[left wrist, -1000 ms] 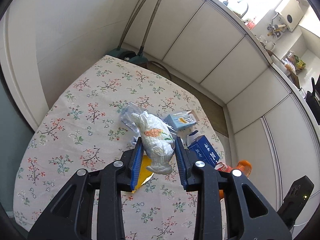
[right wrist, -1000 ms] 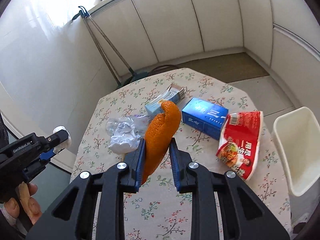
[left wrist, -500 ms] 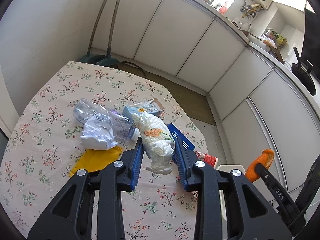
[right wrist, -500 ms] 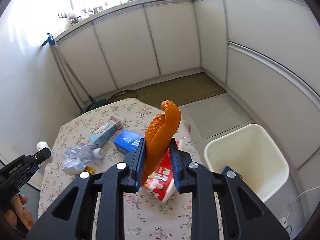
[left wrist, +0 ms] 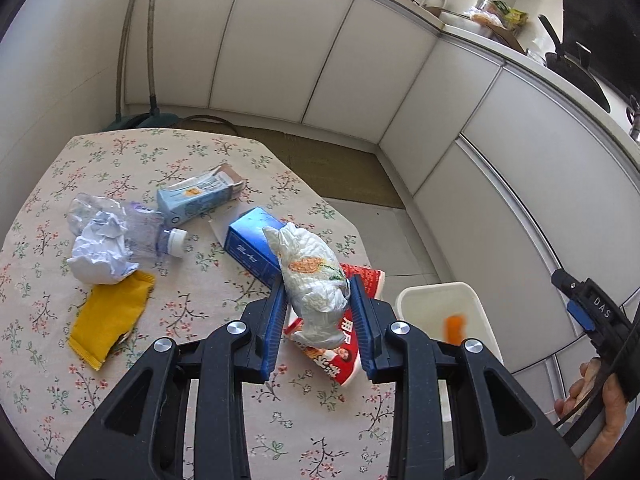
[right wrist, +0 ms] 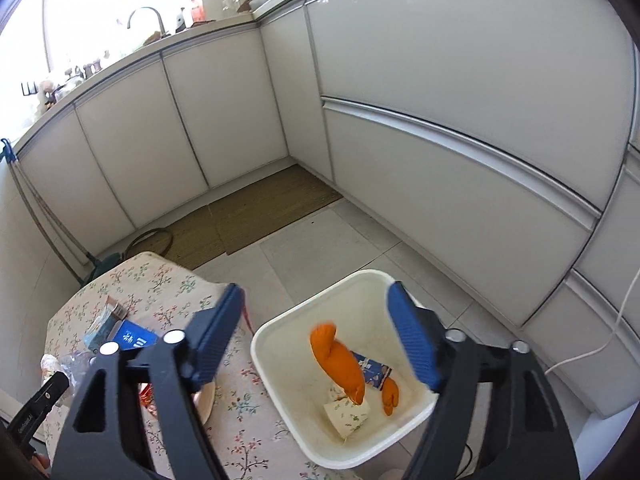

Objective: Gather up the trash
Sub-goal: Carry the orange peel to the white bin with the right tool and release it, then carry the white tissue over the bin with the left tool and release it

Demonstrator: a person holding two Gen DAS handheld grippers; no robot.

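Table under floral cloth (left wrist: 192, 360) carried crumpled paper (left wrist: 100, 252), crushed clear bottle (left wrist: 148, 232), yellow wrapper (left wrist: 108, 316), pale-blue carton (left wrist: 196, 198), blue box (left wrist: 248, 244), red packet (left wrist: 344, 356). White bin (right wrist: 280, 384) stood just beside it.

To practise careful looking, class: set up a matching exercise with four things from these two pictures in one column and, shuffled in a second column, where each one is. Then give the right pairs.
Things
1. orange peel
2. white wrapper
3. yellow packet
4. blue box

Places
A. flat on the tablecloth, beside the crumpled paper
B. clamped between the left gripper pads
C. dropping into the white bin, below the open right gripper
D. on the table, partly behind the held wrapper

Pairs: 1-C, 2-B, 3-A, 4-D
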